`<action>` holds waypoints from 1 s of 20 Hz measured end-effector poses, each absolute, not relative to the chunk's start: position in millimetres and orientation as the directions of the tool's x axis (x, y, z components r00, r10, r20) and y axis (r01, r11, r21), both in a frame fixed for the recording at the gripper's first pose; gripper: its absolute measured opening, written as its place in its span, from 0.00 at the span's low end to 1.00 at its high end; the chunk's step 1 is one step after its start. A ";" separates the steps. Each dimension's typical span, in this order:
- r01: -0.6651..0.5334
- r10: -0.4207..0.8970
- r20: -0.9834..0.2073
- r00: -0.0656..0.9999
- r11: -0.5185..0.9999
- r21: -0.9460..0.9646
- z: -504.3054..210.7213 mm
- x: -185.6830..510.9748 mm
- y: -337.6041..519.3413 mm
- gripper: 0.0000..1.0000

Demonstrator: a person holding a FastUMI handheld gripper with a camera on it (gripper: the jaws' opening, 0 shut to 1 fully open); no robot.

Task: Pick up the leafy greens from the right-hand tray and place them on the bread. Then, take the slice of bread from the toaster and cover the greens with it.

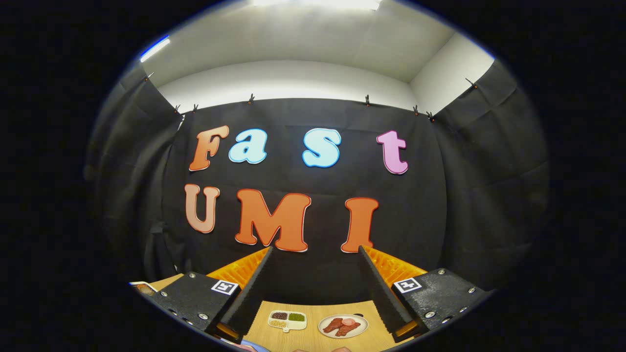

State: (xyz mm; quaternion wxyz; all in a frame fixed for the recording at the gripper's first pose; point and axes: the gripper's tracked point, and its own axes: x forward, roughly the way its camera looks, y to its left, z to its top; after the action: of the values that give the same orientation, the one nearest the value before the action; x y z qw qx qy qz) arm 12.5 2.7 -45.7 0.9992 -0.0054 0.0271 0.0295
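The wooden table (313, 340) carries a divided tray (287, 320) beside a plate (343, 326) of meat.

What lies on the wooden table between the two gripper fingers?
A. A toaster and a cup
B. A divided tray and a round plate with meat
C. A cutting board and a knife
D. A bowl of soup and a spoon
B: between the open gripper's fingers, the table holds a small divided tray beside a round plate of meat slices.

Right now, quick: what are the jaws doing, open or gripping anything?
Gripper: open, jaws spread wide, nothing between them, raised above the wooden table and pointing at the booth's wall.
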 end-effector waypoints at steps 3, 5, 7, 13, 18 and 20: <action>-0.069 0.066 -0.153 0.986 0.998 -0.011 -89.8 10.9 0.0 0.99; -0.070 0.065 -0.213 0.975 0.997 -0.015 -115.0 8.2 -3.5 1.00; -0.075 0.071 -0.277 0.958 0.997 -0.004 -142.1 2.6 -5.4 1.00; -0.113 0.136 -0.489 0.862 0.991 0.077 -226.7 -18.5 -2.3 1.00; -0.159 0.170 -0.644 0.746 0.984 0.075 -296.5 -44.2 1.2 1.00; -0.173 0.169 -0.704 0.690 0.983 0.066 -326.6 -56.4 -0.5 1.00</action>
State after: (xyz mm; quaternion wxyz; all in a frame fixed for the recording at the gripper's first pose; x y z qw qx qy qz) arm -56.4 -0.5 -326.6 0.9191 -0.0028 0.3828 0.0930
